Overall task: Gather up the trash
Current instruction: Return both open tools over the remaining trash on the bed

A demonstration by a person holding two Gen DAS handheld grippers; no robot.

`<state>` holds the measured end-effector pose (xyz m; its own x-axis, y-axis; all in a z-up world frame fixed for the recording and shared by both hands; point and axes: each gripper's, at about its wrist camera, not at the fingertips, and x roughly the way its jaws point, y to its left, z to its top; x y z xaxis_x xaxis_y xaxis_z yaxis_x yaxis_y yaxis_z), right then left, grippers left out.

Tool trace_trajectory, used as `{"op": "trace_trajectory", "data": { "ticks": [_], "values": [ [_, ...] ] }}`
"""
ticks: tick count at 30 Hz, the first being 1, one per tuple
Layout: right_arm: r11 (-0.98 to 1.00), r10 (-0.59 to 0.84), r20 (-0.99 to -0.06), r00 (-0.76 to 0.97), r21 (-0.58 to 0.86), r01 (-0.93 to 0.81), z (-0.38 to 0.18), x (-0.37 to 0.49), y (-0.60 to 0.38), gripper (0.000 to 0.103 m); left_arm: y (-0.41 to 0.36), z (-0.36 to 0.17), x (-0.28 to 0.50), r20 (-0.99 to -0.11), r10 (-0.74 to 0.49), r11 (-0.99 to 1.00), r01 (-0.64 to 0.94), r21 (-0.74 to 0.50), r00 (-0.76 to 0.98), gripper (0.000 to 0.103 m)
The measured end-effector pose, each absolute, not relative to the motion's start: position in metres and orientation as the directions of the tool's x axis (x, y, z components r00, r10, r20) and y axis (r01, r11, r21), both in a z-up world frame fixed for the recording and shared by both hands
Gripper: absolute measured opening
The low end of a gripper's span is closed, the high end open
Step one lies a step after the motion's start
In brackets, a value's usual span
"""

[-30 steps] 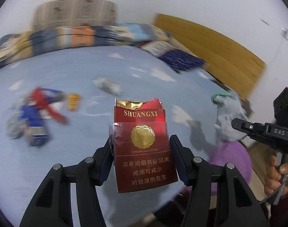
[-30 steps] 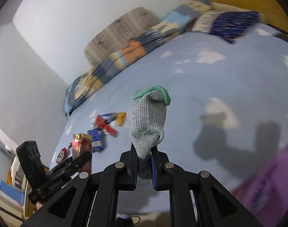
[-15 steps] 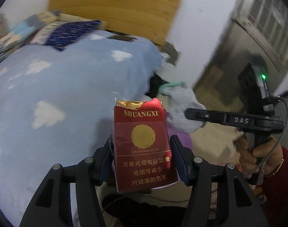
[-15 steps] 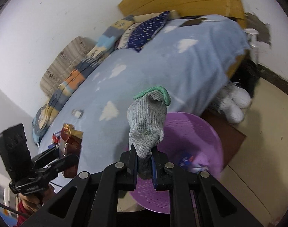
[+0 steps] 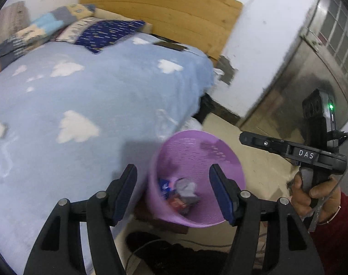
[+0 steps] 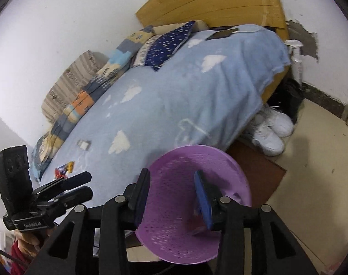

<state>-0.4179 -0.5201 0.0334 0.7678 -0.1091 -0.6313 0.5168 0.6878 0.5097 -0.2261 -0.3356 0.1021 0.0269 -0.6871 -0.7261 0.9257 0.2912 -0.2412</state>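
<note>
Left gripper (image 5: 172, 189): jaws apart and just been opening, nothing between the blue pads; it hangs over the purple basket (image 5: 229, 158).
Right gripper (image 6: 171, 194): jaws part-way apart and just been opening, empty; it points down into the same basket.
Right hand (image 5: 316, 190): wraps the right gripper's handle at 3 o'clock of the left wrist view, red sleeve behind it.
Basket: perforated purple plastic, round, standing on the floor against the bed's edge.
Trash in basket: a grey knitted glove (image 5: 186, 188) lies at the bottom beside a blue wrapper (image 5: 164, 184) and something red, blurred.
Bed (image 5: 82, 96): light blue blanket with white clouds, filling 9 to 12 o'clock.
Trash on bed: a small white packet (image 6: 84, 145) and colourful wrappers (image 6: 63, 169) lie well apart from the basket, near 9 o'clock.
Open room: bare beige floor (image 6: 311, 183) from 2 to 4 o'clock; white sneakers (image 6: 271, 133) at the bed's foot.
</note>
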Motion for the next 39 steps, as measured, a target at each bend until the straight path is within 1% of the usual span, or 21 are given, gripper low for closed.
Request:
{"op": "trace_trajectory", "data": {
  "ticks": [5, 9, 13, 19, 22, 25, 28, 32, 36, 38, 39],
  "values": [
    [0.757, -0.021, -0.617, 0.787, 0.504, 0.416, 0.044, -0.374, -0.488, 0.049, -0.269, 0.117, -0.194, -0.713, -0.679, 0.428, 0.882, -0.195, 0.172, 0.065],
    [0.814, 0.049, -0.609, 0.792, 0.484, 0.322, 0.054, -0.333, -0.455, 0.049, -0.215, 0.130, -0.171, -0.694, -0.664, 0.525, 0.834, -0.168, 0.278, 0.066],
    [0.854, 0.139, -0.604, 0.784, 0.475, 0.214, 0.063, -0.286, -0.413, 0.050, -0.155, 0.140, -0.145, -0.668, -0.633, 0.631, 0.760, -0.153, 0.391, 0.069],
    [0.896, 0.242, -0.634, 0.734, 0.436, 0.081, 0.068, -0.229, -0.347, 0.051, -0.059, 0.136, -0.090, -0.636, -0.556, 0.797, 0.561, -0.224, 0.535, 0.069],
    [0.910, 0.278, -0.654, 0.704, 0.413, 0.025, 0.071, -0.204, -0.314, 0.055, -0.013, 0.130, -0.061, -0.644, -0.498, 0.858, 0.439, -0.267, 0.581, 0.069],
    [0.915, 0.313, -0.666, 0.677, 0.402, -0.028, 0.073, -0.183, -0.284, 0.056, 0.036, 0.126, -0.036, -0.665, -0.376, 0.926, 0.273, -0.259, 0.646, 0.069],
    [0.910, 0.355, -0.672, 0.650, 0.409, -0.074, 0.071, -0.158, -0.254, 0.060, 0.069, 0.123, -0.020, -0.680, -0.309, 0.949, 0.171, -0.264, 0.665, 0.069],
    [0.898, 0.405, -0.686, 0.604, 0.421, -0.124, 0.067, -0.118, -0.214, 0.061, 0.107, 0.122, -0.008, -0.676, -0.301, 0.937, 0.075, -0.342, 0.673, 0.069],
    [0.894, 0.434, -0.699, 0.568, 0.412, -0.176, 0.062, -0.071, -0.172, 0.067, 0.115, 0.124, -0.002, -0.667, -0.303, 0.926, 0.045, -0.374, 0.680, 0.069],
    [0.898, 0.434, -0.703, 0.564, 0.386, -0.211, 0.057, -0.044, -0.150, 0.075, 0.121, 0.126, 0.001, -0.661, -0.310, 0.921, 0.043, -0.388, 0.683, 0.069],
    [0.903, 0.428, -0.713, 0.556, 0.369, -0.222, 0.053, -0.033, -0.141, 0.075, 0.122, 0.126, 0.003, -0.659, -0.313, 0.919, 0.043, -0.392, 0.684, 0.069]
  ]
}}
